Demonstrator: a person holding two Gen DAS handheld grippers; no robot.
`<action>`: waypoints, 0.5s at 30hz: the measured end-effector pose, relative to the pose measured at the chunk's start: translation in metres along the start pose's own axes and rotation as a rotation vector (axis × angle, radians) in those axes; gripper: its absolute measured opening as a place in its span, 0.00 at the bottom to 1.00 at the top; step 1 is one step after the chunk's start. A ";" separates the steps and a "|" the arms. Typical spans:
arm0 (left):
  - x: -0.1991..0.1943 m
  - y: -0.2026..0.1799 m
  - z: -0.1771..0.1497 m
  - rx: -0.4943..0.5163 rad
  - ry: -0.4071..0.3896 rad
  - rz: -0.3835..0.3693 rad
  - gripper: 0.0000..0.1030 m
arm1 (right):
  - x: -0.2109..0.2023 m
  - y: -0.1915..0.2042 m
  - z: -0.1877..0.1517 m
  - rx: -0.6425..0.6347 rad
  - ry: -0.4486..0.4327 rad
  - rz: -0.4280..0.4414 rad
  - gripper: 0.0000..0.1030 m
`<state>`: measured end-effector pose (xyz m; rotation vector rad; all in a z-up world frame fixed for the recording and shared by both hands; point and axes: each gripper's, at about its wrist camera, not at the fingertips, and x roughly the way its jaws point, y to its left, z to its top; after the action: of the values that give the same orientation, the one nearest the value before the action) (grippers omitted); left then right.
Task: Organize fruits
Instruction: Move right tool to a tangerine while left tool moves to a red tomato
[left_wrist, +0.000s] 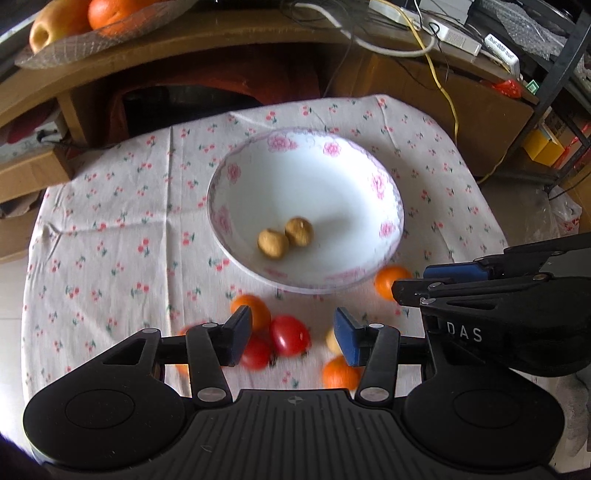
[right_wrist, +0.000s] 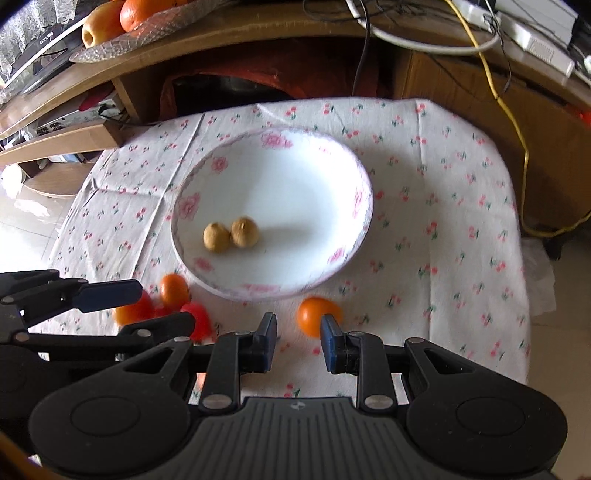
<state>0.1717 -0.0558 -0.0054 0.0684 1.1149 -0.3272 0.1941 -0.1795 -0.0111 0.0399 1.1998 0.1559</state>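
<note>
A white bowl with pink flowers (left_wrist: 384, 184) (right_wrist: 354, 192) stands mid-table and holds two small brown fruits (left_wrist: 286, 236) (right_wrist: 231, 232). In front of it lie small orange fruits (left_wrist: 255, 308) (left_wrist: 389, 280) (left_wrist: 338, 373) and red tomatoes (left_wrist: 290, 334). My left gripper (left_wrist: 293, 339) hovers open above the red tomatoes, nothing between its fingers. My right gripper (right_wrist: 298, 341) is open just short of one orange fruit (right_wrist: 314, 314), beside its right pad. The right gripper (left_wrist: 436, 282) also shows in the left wrist view, at the right.
A cherry-print cloth (left_wrist: 110, 221) covers the small table. Behind it is a wooden desk with a glass dish of large fruit (left_wrist: 103, 18) (right_wrist: 122, 18), cables (left_wrist: 439, 81) and white adapters. A yellow cable (right_wrist: 509, 110) hangs at the right.
</note>
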 end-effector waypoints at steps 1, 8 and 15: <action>0.000 0.000 -0.002 0.001 0.004 0.000 0.55 | 0.001 0.000 -0.003 0.002 0.005 0.003 0.26; -0.006 0.002 -0.012 -0.013 0.010 -0.008 0.58 | 0.004 0.004 -0.013 0.003 0.011 0.011 0.26; -0.006 0.002 -0.021 0.009 0.016 0.001 0.65 | 0.013 -0.002 -0.010 -0.001 0.014 -0.011 0.26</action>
<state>0.1518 -0.0485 -0.0094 0.0797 1.1289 -0.3316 0.1892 -0.1800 -0.0268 0.0314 1.2136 0.1472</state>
